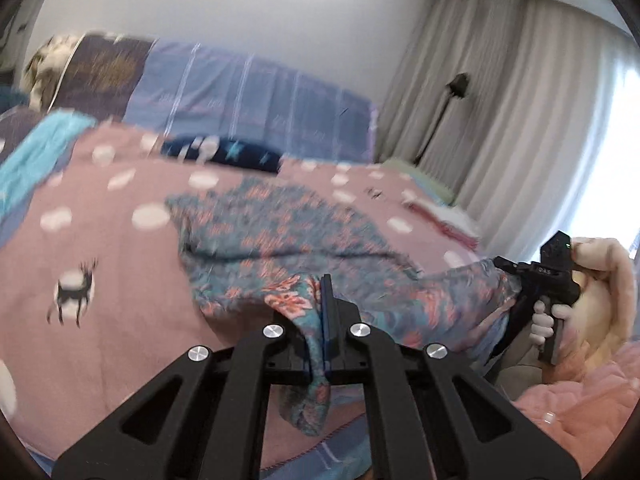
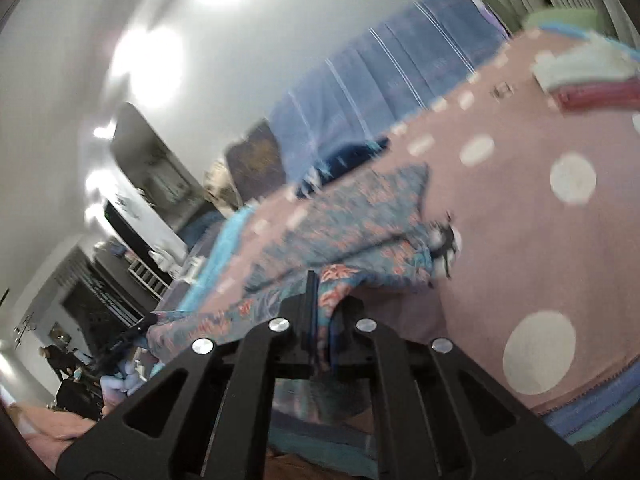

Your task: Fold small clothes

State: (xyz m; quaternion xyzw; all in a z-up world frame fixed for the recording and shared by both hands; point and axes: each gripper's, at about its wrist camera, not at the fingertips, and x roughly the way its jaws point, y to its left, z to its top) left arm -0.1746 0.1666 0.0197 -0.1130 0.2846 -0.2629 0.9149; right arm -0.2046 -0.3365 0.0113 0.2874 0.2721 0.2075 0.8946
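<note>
While both tools are clamped tight, each pinches the near edge of the same garment. The left gripper point(image 1: 325, 292), a black two-finger tool with blue pads, has its jaws pressed together on a fold of the blue-green floral fabric garment with coral flowers point(image 1: 280, 232); a tail of that cloth hangs down between and below the fingers. The right gripper point(image 2: 314, 292), of the same black build, is likewise clenched on the garment's edge point(image 2: 352, 220), with cloth bunched against its right-hand finger. In the left wrist view the right gripper point(image 1: 505, 265) appears at the far right, held in a person's hand point(image 1: 596, 280), its tip buried in the garment's corner. The strip of cloth between the two grips is raised off the bed, while the far part of the garment lies on the pink blanket with white dots and a dark deer motif point(image 1: 100, 280).

Beyond the garment, a dark blue cloth with pale stars point(image 1: 224, 152) lies on the blanket near the blue striped cushion back point(image 1: 248, 92). A stack of folded pink and white clothes point(image 1: 444, 216) sits at the blanket's right side. Grey pleated curtains point(image 1: 500, 92) hang behind, with a black floor lamp point(image 1: 448, 108) before them. Both views are blurred.
</note>
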